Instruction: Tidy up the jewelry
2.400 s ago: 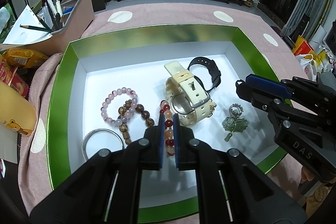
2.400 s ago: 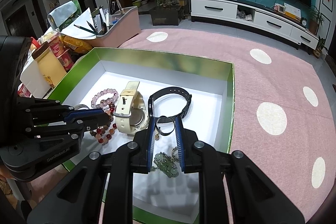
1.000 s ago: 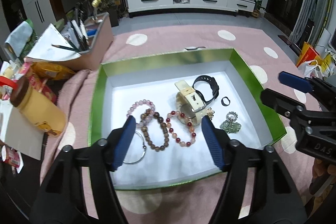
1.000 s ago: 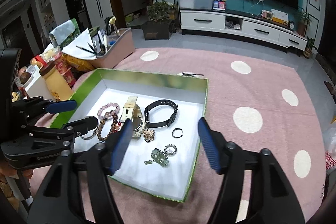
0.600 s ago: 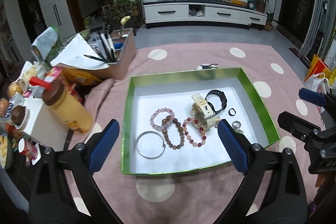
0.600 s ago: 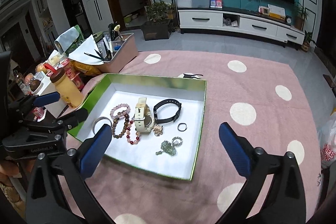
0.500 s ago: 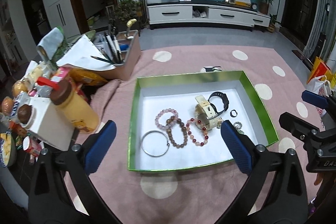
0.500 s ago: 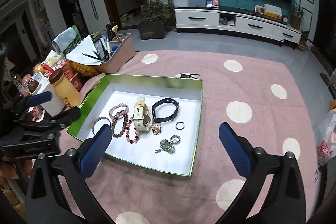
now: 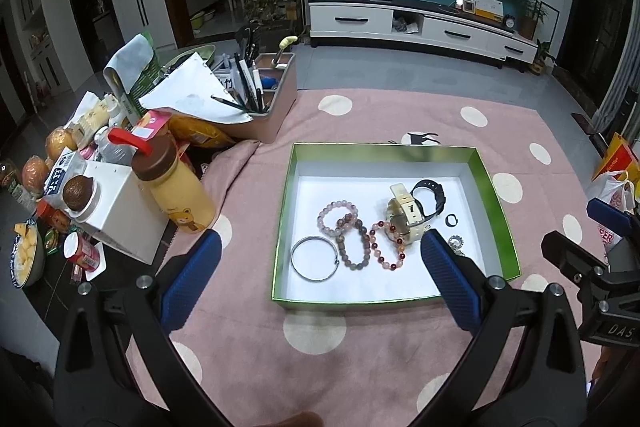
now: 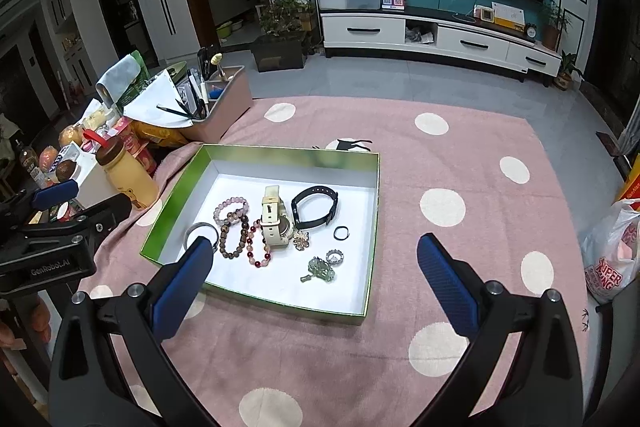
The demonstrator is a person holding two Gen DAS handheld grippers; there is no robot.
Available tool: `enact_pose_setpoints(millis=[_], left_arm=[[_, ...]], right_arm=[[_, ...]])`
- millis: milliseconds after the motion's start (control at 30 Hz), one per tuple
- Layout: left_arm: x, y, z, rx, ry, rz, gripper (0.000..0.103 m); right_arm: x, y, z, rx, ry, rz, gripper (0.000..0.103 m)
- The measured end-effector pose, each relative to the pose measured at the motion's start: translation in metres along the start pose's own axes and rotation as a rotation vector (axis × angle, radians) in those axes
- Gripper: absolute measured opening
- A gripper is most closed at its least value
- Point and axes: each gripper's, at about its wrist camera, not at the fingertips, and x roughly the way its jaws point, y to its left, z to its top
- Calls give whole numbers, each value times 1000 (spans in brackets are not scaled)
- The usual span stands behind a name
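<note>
Pulled up and back from the box since the earlier frames, both of them, with jaws that have just been opening and nothing between them. Left gripper now spread as wide as it goes, empty, hovering above the near edge of the green box; right gripper equally wide, empty, touching nothing, above the box's near side.

Inside the box on its white floor, well below both grippers: silver bangle at the near left corner; pink bead bracelet beside it, overlapping a brown bead bracelet; red bead bracelet next, touching the cream watch. Black band behind the watch, toward the far right. Small black ring lying apart to the right of the watch. Gold brooch just in front of the watch, silver ring and green pendant nearest the right gripper.

Box resting on a pink cloth with cream dots, covering the worktop. Yellow bottle standing left of the box, outside it.
</note>
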Motion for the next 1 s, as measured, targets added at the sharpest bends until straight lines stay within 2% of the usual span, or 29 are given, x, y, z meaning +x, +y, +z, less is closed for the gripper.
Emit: enact_pose_setpoints(millis=[1000], left_arm=[[18,-5,-2,12,36,23,101]], right_arm=[[21,4,-2,-9,35,-20,102]])
